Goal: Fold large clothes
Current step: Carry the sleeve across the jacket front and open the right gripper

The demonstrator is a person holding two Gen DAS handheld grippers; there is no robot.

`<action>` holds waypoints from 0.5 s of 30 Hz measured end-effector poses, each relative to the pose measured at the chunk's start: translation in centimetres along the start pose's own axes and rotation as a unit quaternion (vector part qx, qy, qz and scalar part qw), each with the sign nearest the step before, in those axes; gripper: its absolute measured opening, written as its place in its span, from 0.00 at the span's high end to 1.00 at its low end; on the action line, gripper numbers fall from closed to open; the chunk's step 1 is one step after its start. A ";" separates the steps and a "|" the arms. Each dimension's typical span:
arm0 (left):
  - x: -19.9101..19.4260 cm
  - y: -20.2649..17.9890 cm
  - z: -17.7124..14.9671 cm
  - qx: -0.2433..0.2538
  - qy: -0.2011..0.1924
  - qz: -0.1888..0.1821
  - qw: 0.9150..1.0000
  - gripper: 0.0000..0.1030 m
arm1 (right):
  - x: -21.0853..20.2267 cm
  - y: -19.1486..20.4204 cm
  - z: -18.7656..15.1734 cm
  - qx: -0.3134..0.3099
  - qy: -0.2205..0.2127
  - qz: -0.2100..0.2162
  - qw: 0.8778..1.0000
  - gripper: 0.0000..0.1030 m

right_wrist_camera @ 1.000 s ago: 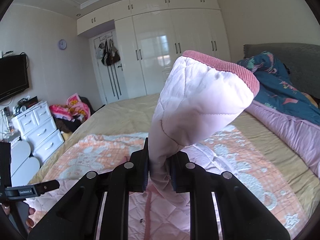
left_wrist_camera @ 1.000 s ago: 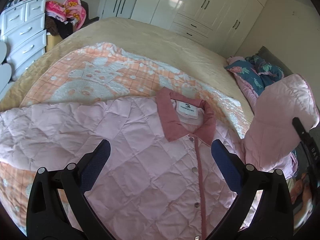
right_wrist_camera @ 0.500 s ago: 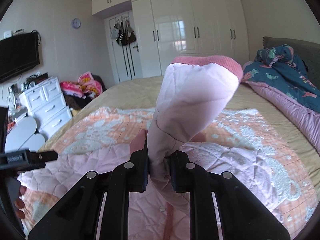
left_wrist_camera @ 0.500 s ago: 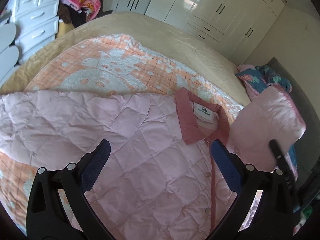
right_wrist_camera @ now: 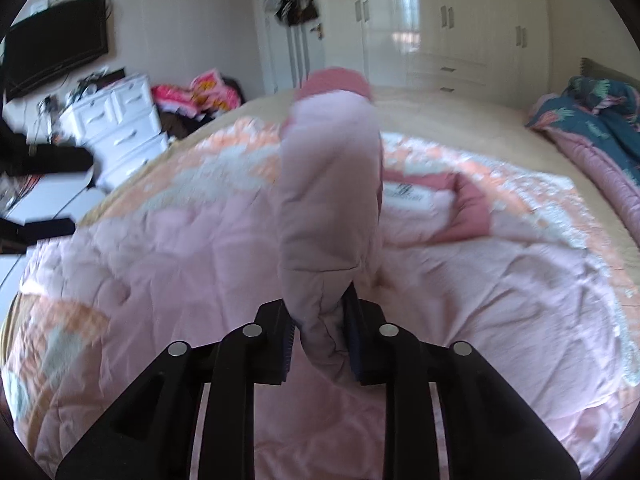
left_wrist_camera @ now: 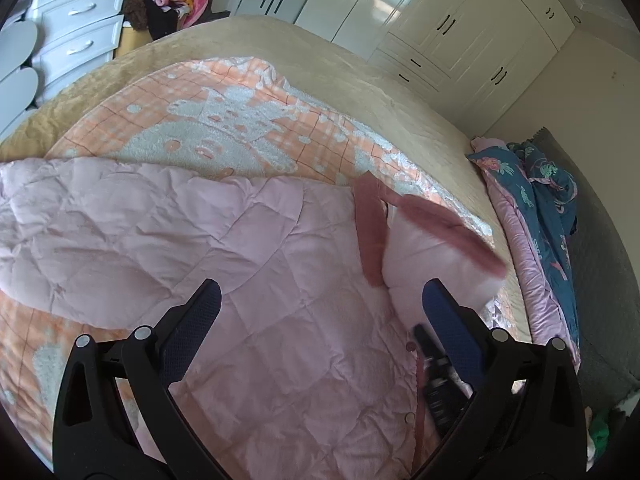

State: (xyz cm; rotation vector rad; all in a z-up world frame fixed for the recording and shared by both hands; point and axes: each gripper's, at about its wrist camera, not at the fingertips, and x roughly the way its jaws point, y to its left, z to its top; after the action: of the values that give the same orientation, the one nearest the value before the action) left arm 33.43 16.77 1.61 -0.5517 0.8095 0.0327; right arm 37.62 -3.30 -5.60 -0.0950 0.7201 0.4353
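A pale pink quilted jacket (left_wrist_camera: 248, 280) lies spread front-up on a bed (left_wrist_camera: 360, 92), over an orange and white patterned blanket (left_wrist_camera: 224, 128). Its darker pink collar (right_wrist_camera: 468, 200) points toward the far side of the bed, and a row of snap buttons runs down the front.

The right gripper (right_wrist_camera: 320, 344) holds one sleeve (right_wrist_camera: 332, 200) of the jacket, raised above the jacket's body. The sleeve's dusty pink cuff (right_wrist_camera: 336, 82) is at the top, blurred. The fingers have just been opening slightly, and the bunched sleeve fabric sits between them, with the pads pressed against it on both sides.

The left gripper (left_wrist_camera: 320, 312) hovers over the jacket's chest, its blue-padded fingers (left_wrist_camera: 192, 328) spread wide with nothing between them. In the left wrist view the lifted sleeve appears just beyond the right-hand finger, beside the collar.

At the head of the bed lies a folded dark blue floral quilt (left_wrist_camera: 540, 184). White wardrobes (left_wrist_camera: 420, 12) line the far wall, and a white chest of drawers (right_wrist_camera: 120, 120) stands beside the bed.
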 end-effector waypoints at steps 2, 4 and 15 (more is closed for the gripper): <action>0.2 0.0 -0.3 -0.006 0.004 -0.001 1.000 0.08 | 0.6 0.8 -0.5 -0.010 0.014 0.009 1.000 0.70; 0.5 0.2 -0.6 -0.014 0.010 -0.007 1.000 0.08 | 1.2 1.6 -0.9 -0.018 0.031 0.015 0.999 0.66; 3.5 1.0 -2.0 -0.053 0.059 -0.032 0.996 0.08 | -1.4 1.6 -2.5 0.000 0.054 0.099 0.994 0.24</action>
State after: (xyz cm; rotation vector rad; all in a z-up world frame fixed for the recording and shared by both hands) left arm 34.23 16.00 -2.38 -0.6856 0.9090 -0.0169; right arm 34.51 -2.88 -6.47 -0.0477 0.8405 0.6239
